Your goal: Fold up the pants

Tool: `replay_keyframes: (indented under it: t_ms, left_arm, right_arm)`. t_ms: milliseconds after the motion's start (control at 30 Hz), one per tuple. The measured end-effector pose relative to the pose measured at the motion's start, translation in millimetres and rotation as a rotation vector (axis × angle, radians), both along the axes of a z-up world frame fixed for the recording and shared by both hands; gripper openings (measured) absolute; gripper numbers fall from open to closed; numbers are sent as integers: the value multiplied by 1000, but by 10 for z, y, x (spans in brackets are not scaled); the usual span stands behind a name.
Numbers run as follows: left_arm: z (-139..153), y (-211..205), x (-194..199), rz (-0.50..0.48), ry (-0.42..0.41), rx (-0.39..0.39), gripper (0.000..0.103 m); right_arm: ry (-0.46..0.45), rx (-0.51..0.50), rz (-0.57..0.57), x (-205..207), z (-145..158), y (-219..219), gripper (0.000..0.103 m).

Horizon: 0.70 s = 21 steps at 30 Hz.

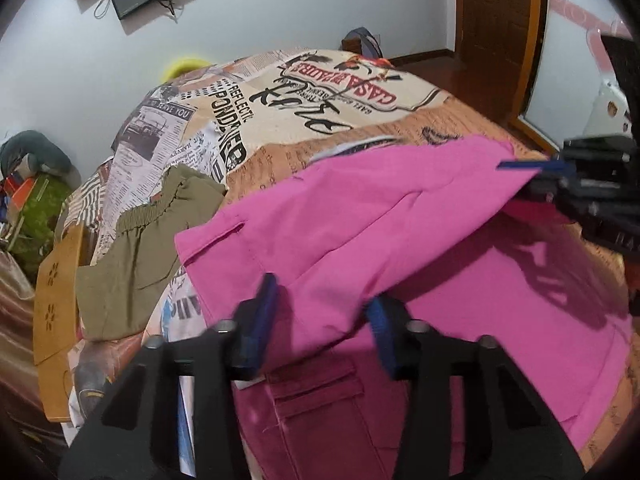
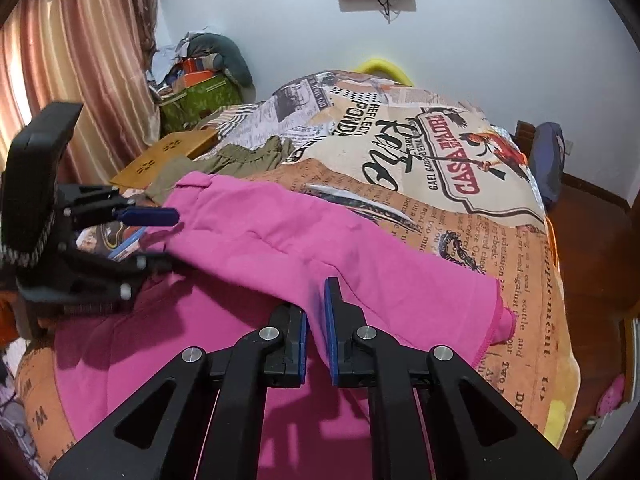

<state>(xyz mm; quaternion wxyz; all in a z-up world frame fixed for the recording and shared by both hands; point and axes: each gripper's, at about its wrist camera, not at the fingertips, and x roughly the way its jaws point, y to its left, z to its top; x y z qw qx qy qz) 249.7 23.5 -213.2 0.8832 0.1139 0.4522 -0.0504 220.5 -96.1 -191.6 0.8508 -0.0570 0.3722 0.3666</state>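
Note:
Bright pink pants (image 1: 400, 216) lie spread on a bed with a newspaper-print cover (image 1: 280, 120). One layer of them is raised off the rest and throws a shadow on the cloth beneath. My left gripper (image 1: 322, 304) holds this layer at its near left end, with a thick bunch of pink cloth between its blue pads. At the right edge of the left wrist view, my right gripper (image 1: 532, 178) pinches the raised layer's far corner. In the right wrist view the right gripper (image 2: 316, 292) has its pads almost together on the pink pants (image 2: 280, 240). The left gripper (image 2: 168, 236) grips their left end.
An olive green garment (image 1: 148, 248) lies crumpled on the bed left of the pants. A pale wooden board (image 1: 56, 292) stands at the bed's left side, before a striped curtain (image 2: 80, 60). Clutter (image 2: 200, 76) is piled in the corner. A wooden door (image 1: 500, 20) stands at the right.

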Motion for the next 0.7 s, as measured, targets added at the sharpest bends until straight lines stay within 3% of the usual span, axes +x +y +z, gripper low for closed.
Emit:
replay_keyframes:
  t_ms: [33, 67, 400, 700]
  left_arm:
    - [28, -5, -16, -6, -3, -2, 21]
    - [69, -19, -50, -14, -12, 5, 20]
    - [351, -85, -524, -71, -65, 4, 17]
    - [359, -219, -1019, -110, -74, 32, 17]
  right_arm:
    - [-4, -2, 4, -16, 11, 0, 7]
    - [-9, -4, 8, -55, 29, 3, 7]
    - [-36, -11, 42, -438, 221, -75, 7]
    - [-12, -5, 47, -813, 241, -185, 7]
